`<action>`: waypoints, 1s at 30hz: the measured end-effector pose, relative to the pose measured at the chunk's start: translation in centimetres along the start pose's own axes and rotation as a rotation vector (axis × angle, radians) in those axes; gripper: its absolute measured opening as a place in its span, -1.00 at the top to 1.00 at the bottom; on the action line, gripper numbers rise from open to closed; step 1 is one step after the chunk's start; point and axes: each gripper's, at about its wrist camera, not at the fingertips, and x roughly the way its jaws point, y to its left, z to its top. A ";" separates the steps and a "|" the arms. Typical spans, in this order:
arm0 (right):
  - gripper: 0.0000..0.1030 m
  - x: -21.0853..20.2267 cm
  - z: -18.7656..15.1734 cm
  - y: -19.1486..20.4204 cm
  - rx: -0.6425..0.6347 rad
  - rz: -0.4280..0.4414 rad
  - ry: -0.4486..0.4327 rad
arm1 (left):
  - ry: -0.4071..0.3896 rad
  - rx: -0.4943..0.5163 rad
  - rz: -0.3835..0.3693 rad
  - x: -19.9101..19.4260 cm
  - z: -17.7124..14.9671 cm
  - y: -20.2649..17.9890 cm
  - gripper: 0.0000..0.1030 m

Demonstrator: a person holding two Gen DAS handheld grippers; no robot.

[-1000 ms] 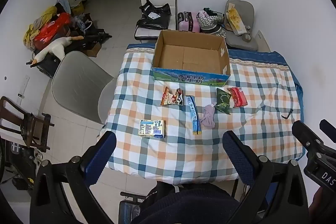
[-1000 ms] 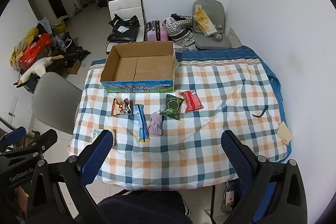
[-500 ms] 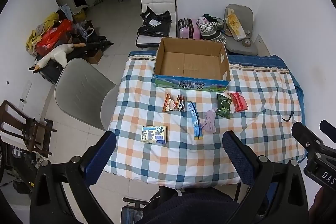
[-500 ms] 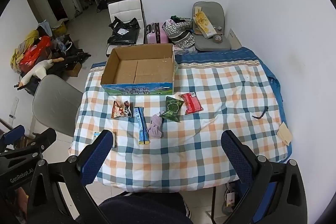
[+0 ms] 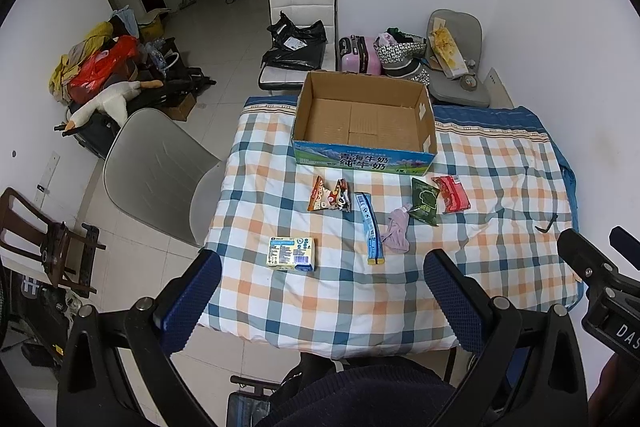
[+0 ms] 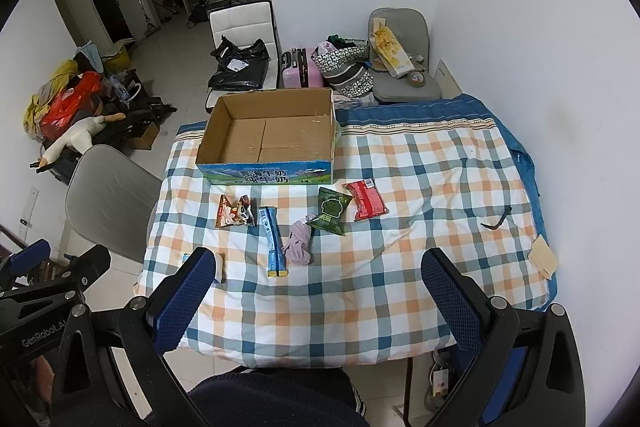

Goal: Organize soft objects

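Left tongs [image 5: 322,287] and right tongs [image 6: 320,285], both spread wide and grasping nothing, held high above the near edge of the counter [image 6: 420,163]. Over the last second both views have drawn back and upward, so the counter now looks smaller; no item has shifted, which suggests sorting has not begun. The cardboard box [image 5: 364,121] at the far side stands open and empty. Before it, on the checked cloth, lie a red-and-white snack packet [image 5: 328,195], a blue stick pack [image 5: 370,227], a crumpled lilac cloth [image 5: 396,235] touching a green packet [image 5: 425,201], a red packet [image 5: 451,193], and, nearer the left tongs, a pale tissue pack [image 5: 291,253].
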 end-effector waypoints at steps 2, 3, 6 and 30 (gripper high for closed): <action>-1.00 0.0 0.0 -0.2 -0.001 0.004 -0.001 | 0.001 -0.001 -0.001 0.0 0.0 0.0 -1.00; -1.00 0.0 -0.1 -0.2 0.001 0.003 -0.003 | 0.000 -0.003 -0.002 0.1 -0.1 -0.1 -1.00; -1.00 0.0 -0.1 -0.2 0.002 0.002 -0.004 | 0.000 -0.002 -0.003 0.1 -0.1 0.0 -1.00; -1.00 -0.4 1.0 -2.7 -0.002 -0.090 0.017 | 0.041 0.005 -0.021 1.0 -1.0 -1.3 -1.00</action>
